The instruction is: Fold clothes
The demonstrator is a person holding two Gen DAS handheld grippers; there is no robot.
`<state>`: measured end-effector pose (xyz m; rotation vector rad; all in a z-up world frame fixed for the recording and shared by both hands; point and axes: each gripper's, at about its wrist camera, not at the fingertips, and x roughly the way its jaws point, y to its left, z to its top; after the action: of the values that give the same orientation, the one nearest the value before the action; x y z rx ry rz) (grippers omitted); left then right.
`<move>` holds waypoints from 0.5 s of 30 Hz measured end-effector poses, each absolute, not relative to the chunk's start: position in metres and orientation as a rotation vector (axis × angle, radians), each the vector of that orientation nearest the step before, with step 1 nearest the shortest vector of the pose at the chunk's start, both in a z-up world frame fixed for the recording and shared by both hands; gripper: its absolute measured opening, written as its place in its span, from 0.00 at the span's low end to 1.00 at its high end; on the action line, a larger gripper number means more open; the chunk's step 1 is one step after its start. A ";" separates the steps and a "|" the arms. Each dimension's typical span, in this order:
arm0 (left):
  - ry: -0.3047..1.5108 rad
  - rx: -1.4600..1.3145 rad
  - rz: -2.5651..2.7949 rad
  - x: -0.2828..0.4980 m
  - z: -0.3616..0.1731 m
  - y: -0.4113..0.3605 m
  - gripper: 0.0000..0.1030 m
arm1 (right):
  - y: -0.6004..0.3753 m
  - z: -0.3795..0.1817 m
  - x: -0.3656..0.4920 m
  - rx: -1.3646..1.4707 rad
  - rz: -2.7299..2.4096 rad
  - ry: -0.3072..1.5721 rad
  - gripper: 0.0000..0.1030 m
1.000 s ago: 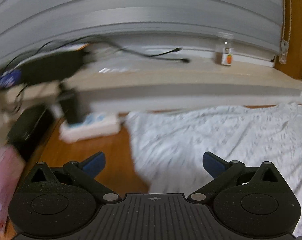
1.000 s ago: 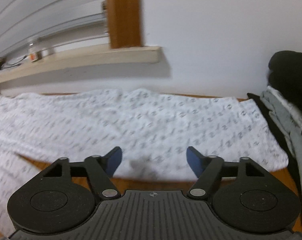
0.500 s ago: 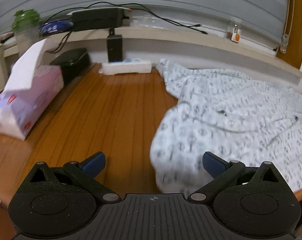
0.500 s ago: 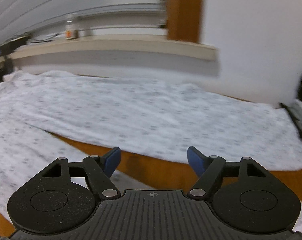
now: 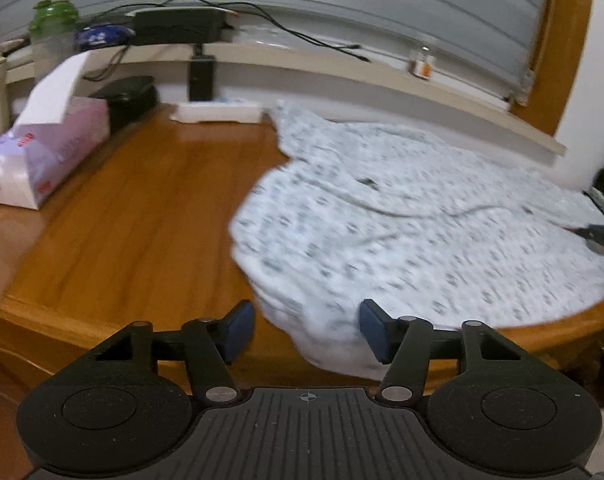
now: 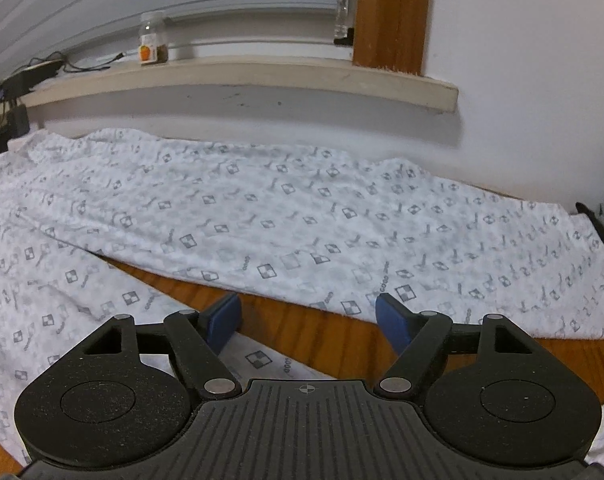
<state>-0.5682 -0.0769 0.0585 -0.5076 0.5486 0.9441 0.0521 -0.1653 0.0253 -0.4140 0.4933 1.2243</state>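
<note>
**Left gripper closing over the garment's hanging corner**

Wooden desk (image 5: 142,208) under a shuttered window, with a sill (image 6: 238,76) running behind it: that is where the white patterned garment (image 6: 302,208) lies spread, its near left corner drooping over the front edge. A tissue box (image 5: 42,152) and a power strip (image 5: 218,112) sit well off to the left.

The left gripper (image 5: 306,330) has that drooping corner between its fingers, and its jaws are closing, though the pads do not look to be pressing the cloth yet. The right gripper (image 6: 308,322) hovers over the wood gap between two parts of the garment, jaws apart and empty.

My worry is the grip: the cloth sits toward the right finger, so the jaws may catch only a thin edge, which would slip out on lifting. Pulling one side alone could also drag the whole garment off the desk.

A second ago the left jaws stood at their widest and faced the sill; now they are narrower and lower, at the corner. The right jaws are unchanged in width.
</note>
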 end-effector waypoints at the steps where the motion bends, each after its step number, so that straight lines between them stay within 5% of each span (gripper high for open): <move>1: 0.550 -0.503 0.936 -0.564 0.058 -0.080 0.64 | -0.166 0.025 0.052 -0.413 1.223 0.492 0.72; 5: 0.565 -0.471 0.920 -0.546 0.056 -0.085 0.64 | -0.167 0.025 0.051 -0.416 1.224 0.484 0.72; 9: 0.565 -0.432 0.901 -0.537 0.057 -0.086 0.17 | -0.167 0.026 0.054 -0.407 1.227 0.492 0.72; 15: 0.563 -0.321 0.961 -0.578 0.104 -0.082 0.11 | -0.167 0.026 0.054 -0.403 1.227 0.502 0.72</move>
<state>-0.5781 -0.0818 0.1041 -0.3208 0.5634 0.9605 0.0544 -0.1670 0.0258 -0.4034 0.5018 1.2265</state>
